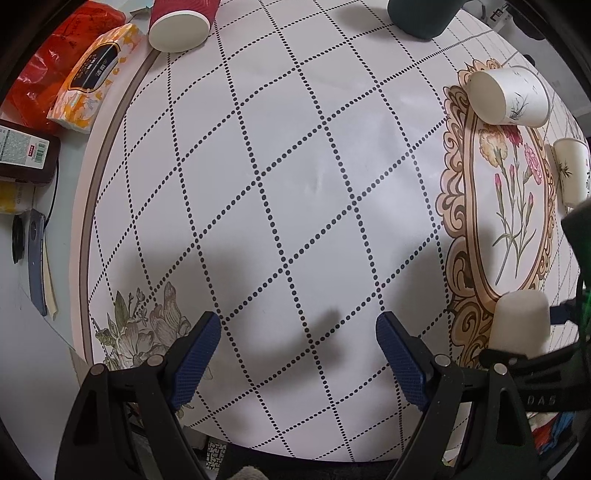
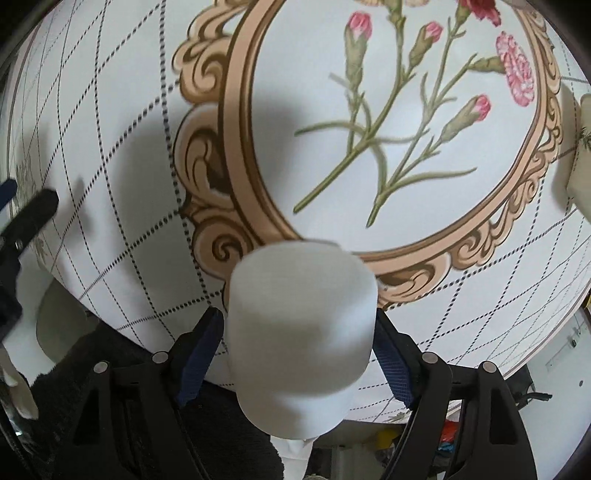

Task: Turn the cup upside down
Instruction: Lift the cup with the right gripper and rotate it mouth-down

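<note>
Right gripper (image 2: 299, 354) jaws parted around plain white paper cup (image 2: 301, 332), closed end facing forward, grip unclear, left gripper (image 1: 298, 354) wide, nothing between its fingers, floral tablecloth (image 1: 295, 166) beneath.

White cup (image 2: 301, 332) motion-blurred – rim hidden below, contact with blue pads (image 2: 201, 350) unclear. Red cup (image 1: 181, 24) and dark container (image 1: 424, 16) cut by top edge. Flower-print cup (image 1: 571, 171) partly hidden at right edge – label text on brown bottle (image 1: 24, 155) unreadable.
</note>
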